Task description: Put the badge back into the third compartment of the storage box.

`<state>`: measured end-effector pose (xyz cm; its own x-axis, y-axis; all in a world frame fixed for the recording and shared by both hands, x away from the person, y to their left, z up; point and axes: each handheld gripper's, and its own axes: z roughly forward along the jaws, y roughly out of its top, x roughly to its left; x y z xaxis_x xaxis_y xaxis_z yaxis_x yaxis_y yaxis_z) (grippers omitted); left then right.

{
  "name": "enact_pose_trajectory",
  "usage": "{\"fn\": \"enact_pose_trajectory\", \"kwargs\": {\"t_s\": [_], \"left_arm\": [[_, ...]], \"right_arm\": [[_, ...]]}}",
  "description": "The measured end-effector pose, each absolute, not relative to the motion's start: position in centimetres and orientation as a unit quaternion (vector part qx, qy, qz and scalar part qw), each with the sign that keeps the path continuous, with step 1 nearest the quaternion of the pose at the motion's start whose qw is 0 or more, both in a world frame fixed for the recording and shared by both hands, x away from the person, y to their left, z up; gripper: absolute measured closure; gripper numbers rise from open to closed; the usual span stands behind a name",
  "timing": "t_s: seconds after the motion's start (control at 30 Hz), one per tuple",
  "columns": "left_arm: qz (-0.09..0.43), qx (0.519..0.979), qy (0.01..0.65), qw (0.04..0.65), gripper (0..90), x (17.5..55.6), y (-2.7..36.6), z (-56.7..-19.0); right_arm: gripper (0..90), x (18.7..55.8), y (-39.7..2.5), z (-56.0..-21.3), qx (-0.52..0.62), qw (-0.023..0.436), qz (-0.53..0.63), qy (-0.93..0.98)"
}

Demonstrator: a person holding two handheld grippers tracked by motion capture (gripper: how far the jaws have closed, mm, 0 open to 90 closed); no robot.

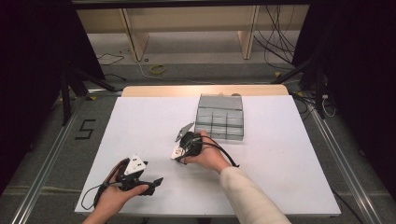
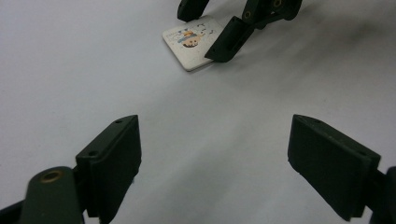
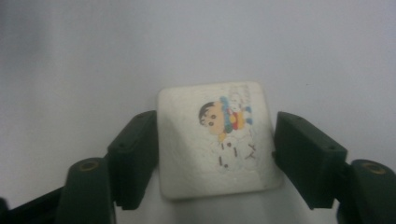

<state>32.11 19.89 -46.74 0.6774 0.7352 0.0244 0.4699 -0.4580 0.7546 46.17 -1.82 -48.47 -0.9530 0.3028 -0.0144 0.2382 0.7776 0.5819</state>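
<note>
Two claws are working over a white surface (image 1: 140,121), one in each of the person's hands. The right claw (image 3: 215,149) is reaching down near the middle of the surface, with its jaws standing apart on either side of a small white square tile (image 3: 215,144) that is lying flat. In the right gripper view the left jaw is sitting at or against the tile's left edge and the right jaw just beside its right edge; whether they are actually pressing on it cannot be told, but they are not closed. The tile is carrying a printed cartoon of a dark-haired child in red and blue.

In the left gripper view, the left claw (image 2: 215,163) is spreading its jaws wide over bare surface with nothing between them, and farther off the same tile (image 2: 189,46) is showing with the other claw's jaws at its edges. In the high view the left claw (image 1: 156,182) is lying low near the front edge of the surface, held in the left hand (image 1: 119,193), well apart from the right claw (image 1: 180,151) and the right hand (image 1: 210,156). A clear compartmented box (image 1: 220,116) is standing just behind the right hand, towards the far edge of the surface.
</note>
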Motion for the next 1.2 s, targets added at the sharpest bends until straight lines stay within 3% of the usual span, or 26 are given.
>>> {"fn": "enact_pose_trajectory", "kwargs": {"t_s": [0.77, 1.2], "left_arm": [[0.176, 0.835, 0.362, 0.376, 16.9, 32.1, 20.0, -46.7], [0.178, 0.834, 0.362, 0.375, 16.9, 32.1, 20.0, -46.7]], "right_arm": [[34.0, 45.0, -1.9, -47.2, 0.135, 0.091, 0.308, 0.937], [34.0, 45.1, -5.3, -44.5, 0.15, 0.131, 0.323, 0.925]]}}
